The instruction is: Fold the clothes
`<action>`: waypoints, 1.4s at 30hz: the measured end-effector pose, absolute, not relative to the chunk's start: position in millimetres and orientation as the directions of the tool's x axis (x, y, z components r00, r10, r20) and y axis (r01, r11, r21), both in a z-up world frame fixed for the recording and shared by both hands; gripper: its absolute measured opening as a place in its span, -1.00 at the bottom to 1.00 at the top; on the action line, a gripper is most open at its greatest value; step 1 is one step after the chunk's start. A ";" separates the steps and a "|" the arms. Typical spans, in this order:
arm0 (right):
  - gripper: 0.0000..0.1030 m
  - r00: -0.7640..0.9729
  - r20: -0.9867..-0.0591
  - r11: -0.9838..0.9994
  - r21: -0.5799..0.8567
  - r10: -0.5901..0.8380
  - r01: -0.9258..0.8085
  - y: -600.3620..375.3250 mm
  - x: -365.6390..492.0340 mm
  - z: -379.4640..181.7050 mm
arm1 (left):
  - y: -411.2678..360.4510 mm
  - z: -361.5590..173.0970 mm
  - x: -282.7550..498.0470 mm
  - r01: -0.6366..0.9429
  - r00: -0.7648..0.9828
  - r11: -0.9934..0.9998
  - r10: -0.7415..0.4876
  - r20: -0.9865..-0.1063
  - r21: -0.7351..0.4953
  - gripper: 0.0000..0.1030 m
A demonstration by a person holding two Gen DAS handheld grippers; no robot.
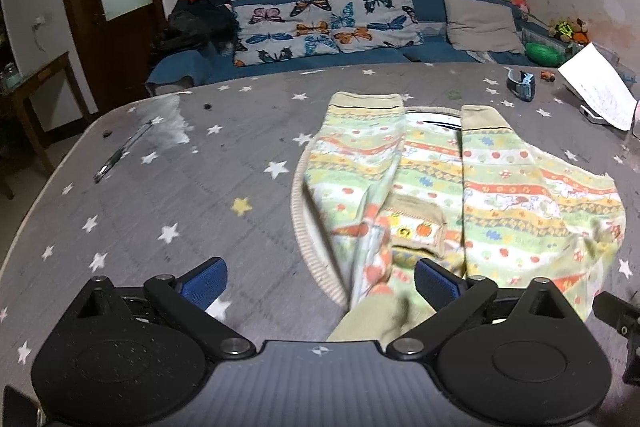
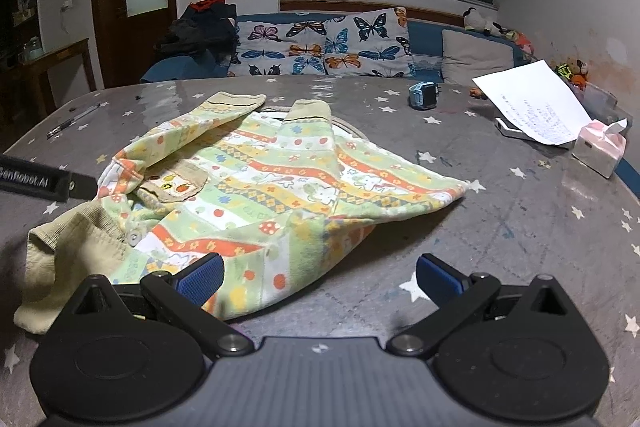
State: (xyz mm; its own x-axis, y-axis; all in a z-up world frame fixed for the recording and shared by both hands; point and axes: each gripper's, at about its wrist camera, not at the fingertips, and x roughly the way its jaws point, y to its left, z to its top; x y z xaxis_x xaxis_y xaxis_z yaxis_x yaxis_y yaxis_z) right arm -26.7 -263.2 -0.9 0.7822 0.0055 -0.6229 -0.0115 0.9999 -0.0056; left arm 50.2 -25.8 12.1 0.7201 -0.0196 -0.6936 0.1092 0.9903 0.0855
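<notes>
On the grey star-patterned bench [image 2: 500, 227] lies a small patterned shirt [image 2: 280, 187], spread out with both sleeves folded inward across its front and its tan cuffs pointing toward the far sofa [image 2: 424, 31]. Left tool [image 1: 320, 283] hovers released, fingers wide apart over the shirt's near hem, one blue pad [image 1: 434, 283] just above the cloth. Right tool [image 2: 318, 277] is likewise released, its left pad [image 2: 202, 277] above the shirt's near edge. A sheet of paper [image 2: 528, 103] and a pen [image 1: 122, 151] lie apart from the shirt.
</notes>
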 end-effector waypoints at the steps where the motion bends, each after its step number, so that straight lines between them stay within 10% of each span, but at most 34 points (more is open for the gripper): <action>1: 1.00 0.781 -0.625 1.000 -0.003 0.006 -0.010 -265.1 -25.4 -0.7 | -28.1 11.3 52.7 0.115 0.718 0.989 -0.020 -0.696 0.090 0.93; 16: 0.91 0.771 -0.637 1.000 0.020 -0.004 0.021 -285.3 -2.6 -0.5 | -54.4 5.8 93.9 0.186 0.716 0.969 -0.021 -0.698 0.161 0.61; 28: 0.61 0.754 -0.657 0.999 0.040 0.001 0.034 -304.6 23.0 2.3 | -43.2 -17.3 123.4 0.200 0.679 0.963 -0.003 -0.734 0.180 -0.73; 42: 0.17 0.736 -0.673 0.997 0.053 0.076 -0.055 -281.8 71.2 0.7 | 13.0 -18.1 89.8 0.036 0.677 0.994 0.052 -0.734 0.104 -0.89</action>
